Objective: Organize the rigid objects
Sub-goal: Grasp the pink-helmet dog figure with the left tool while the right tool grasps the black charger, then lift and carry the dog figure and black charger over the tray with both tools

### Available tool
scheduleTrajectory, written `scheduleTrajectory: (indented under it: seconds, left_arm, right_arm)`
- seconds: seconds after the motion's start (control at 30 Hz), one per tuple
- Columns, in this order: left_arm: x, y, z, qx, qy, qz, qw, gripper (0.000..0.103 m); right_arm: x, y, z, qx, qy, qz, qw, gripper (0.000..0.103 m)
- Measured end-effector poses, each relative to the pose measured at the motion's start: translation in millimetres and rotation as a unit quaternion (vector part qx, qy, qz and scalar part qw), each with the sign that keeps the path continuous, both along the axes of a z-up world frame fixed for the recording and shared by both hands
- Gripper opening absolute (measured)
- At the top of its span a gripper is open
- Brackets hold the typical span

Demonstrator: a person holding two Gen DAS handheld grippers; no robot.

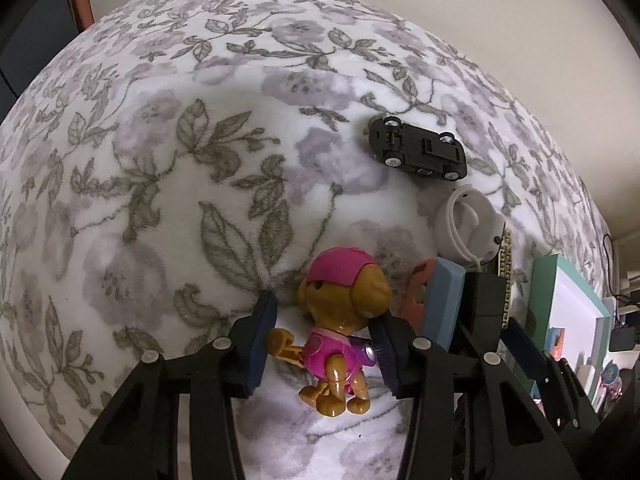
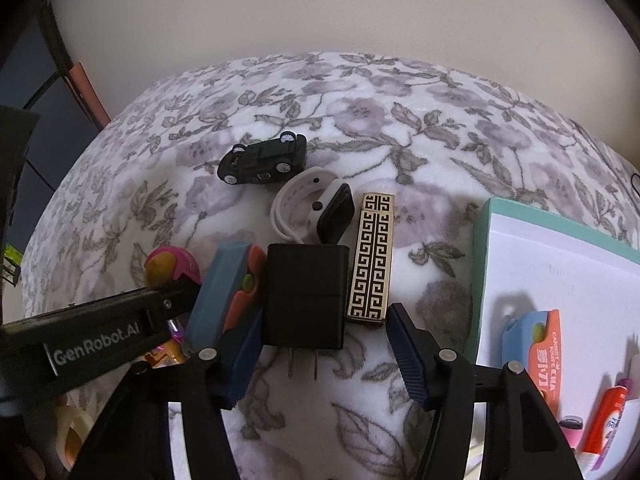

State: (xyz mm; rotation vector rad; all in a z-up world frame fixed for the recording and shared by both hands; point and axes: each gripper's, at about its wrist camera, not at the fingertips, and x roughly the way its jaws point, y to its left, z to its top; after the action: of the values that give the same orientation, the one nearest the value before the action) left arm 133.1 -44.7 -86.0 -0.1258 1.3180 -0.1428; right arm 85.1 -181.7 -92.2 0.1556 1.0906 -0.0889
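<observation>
A brown toy dog with a pink cap [image 1: 344,320] lies on the floral blanket between the fingers of my left gripper [image 1: 320,344], which stands open around it; the right pad touches its side. My right gripper [image 2: 326,354] is open around a black plug adapter [image 2: 306,294], not touching it. A blue and orange case [image 2: 228,284] leans against the left of the adapter. A gold patterned lighter [image 2: 370,256] lies to its right. A white smartwatch [image 2: 316,210] and an overturned black toy car [image 2: 264,160] lie beyond.
A teal-rimmed white box [image 2: 560,264] stands at the right with an orange case [image 2: 542,352] and a tube [image 2: 604,420] in it. The left gripper's body [image 2: 100,340] crosses the right view at lower left. A wall rises behind the blanket.
</observation>
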Motion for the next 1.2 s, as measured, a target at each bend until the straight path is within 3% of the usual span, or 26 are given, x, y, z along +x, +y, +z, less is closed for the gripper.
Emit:
scheduleTrajectory:
  seconds: [0.33,0.77,1.2]
  left_arm:
    - [-3,6,17,-0.019,-0.018,0.001,0.9997,0.047]
    - [-7,8,62,-0.035,-0.076,0.000,0.9965,0.047]
    - [-12,7,77,-0.041,-0.095,-0.003,0.9947,0.047]
  right_arm:
    - [-9,-10,10,0.022,-0.006,-0.011,1.000,0.063]
    - [-23,-17,46,0.037,-0.045,-0.023,0.998,0.063]
    - [-36,-26,70,0.058,-0.074,-0.032,0.995,0.063]
